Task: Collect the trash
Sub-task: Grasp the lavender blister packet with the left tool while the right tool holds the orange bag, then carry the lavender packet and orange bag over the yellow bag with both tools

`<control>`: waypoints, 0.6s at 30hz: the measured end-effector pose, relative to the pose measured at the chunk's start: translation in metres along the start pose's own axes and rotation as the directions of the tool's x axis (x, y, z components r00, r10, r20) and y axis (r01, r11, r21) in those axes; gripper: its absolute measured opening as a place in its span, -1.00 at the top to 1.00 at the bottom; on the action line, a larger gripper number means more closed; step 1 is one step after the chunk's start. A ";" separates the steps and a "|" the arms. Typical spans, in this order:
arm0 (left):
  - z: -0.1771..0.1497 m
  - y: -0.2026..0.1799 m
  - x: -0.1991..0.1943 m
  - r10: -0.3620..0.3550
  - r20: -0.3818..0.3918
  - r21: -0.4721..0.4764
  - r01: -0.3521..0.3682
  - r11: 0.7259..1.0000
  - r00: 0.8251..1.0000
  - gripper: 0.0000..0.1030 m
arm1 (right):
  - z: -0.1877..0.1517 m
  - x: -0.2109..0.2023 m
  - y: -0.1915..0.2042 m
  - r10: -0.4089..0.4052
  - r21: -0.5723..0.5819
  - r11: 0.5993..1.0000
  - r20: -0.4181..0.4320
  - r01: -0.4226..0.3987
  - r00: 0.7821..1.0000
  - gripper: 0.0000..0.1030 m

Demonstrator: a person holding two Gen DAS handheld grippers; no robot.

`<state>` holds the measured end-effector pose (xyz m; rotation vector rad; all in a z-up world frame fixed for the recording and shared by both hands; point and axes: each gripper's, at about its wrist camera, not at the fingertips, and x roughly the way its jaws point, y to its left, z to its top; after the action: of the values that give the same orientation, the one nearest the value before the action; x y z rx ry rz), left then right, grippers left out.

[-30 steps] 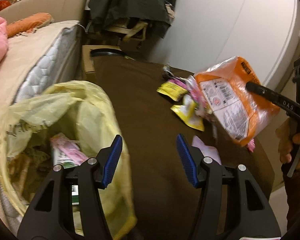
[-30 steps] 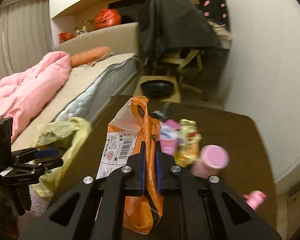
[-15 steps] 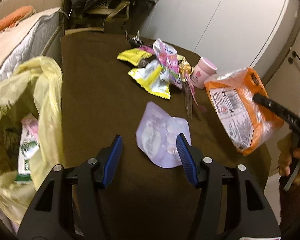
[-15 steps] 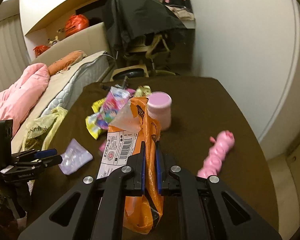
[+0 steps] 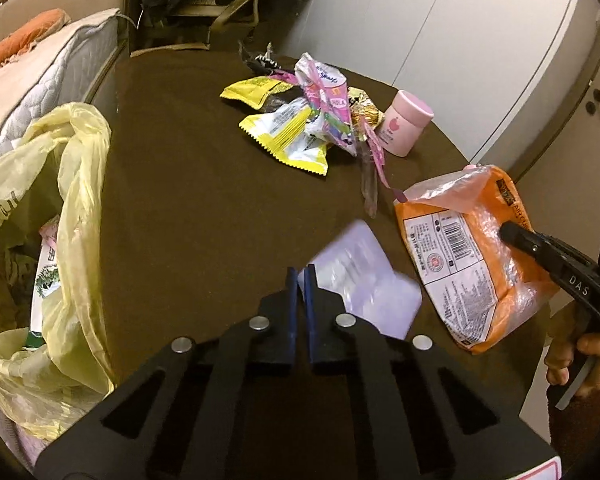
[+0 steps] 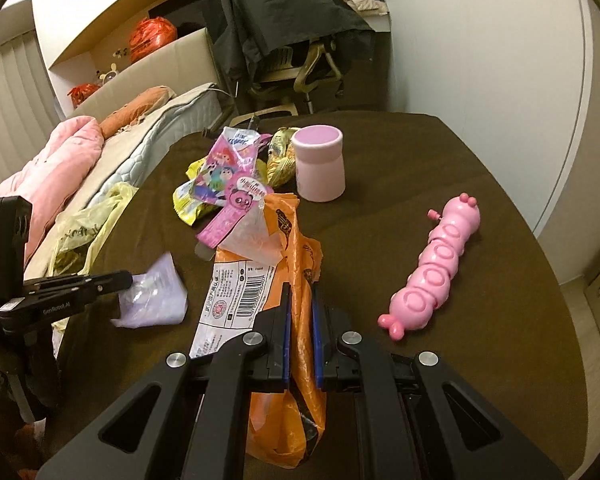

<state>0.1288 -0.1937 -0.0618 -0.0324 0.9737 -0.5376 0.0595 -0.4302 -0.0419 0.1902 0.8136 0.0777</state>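
My left gripper [image 5: 300,276] is shut on the edge of a pale lilac plastic tray wrapper [image 5: 360,276] and holds it above the brown table [image 5: 188,208]; it also shows in the right wrist view [image 6: 152,296]. My right gripper [image 6: 300,296] is shut on an orange snack bag [image 6: 296,264], also seen in the left wrist view [image 5: 472,256]. A yellow trash bag [image 5: 72,216] hangs open at the table's left edge. A pile of wrappers [image 5: 300,124] lies at the far middle of the table.
A pink cup [image 6: 320,168] stands beside the wrapper pile. A pink caterpillar toy [image 6: 432,272] lies on the table's right side. A bed [image 6: 60,160] runs along the left, a chair with dark clothes [image 6: 284,28] stands behind the table.
My left gripper has turned from the trash bag to the table, closed on the lilac wrapper and lifted it. My right gripper keeps hold of the orange bag, now lower.
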 end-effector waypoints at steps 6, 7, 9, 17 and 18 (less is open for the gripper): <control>0.000 0.001 -0.017 0.002 0.042 -0.002 -0.002 1.000 0.999 0.97 | 0.001 -0.006 0.008 0.012 -0.016 1.000 0.013 -0.012 1.000 0.83; -0.001 0.003 -0.020 0.003 0.049 -0.006 -0.003 1.000 0.999 0.97 | 0.002 -0.006 0.009 0.015 -0.019 1.000 0.014 -0.014 1.000 0.83; -0.001 0.006 -0.024 0.005 0.059 -0.014 -0.004 1.000 0.998 0.98 | 0.002 -0.009 0.013 0.021 -0.026 0.999 0.020 -0.020 1.000 0.83; -0.003 0.023 -0.056 0.028 0.122 -0.053 -0.022 0.998 0.992 0.98 | 0.007 -0.022 0.032 0.038 -0.065 0.997 0.046 -0.035 0.998 0.83; -0.003 0.025 -0.059 0.030 0.128 -0.057 -0.023 0.998 0.991 0.98 | 0.009 -0.024 0.036 0.041 -0.073 0.997 0.052 -0.037 0.998 0.83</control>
<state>0.1104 -0.1452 -0.0245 -0.1020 0.8618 -0.4780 0.0496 -0.3997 -0.0114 0.1394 0.7529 0.1382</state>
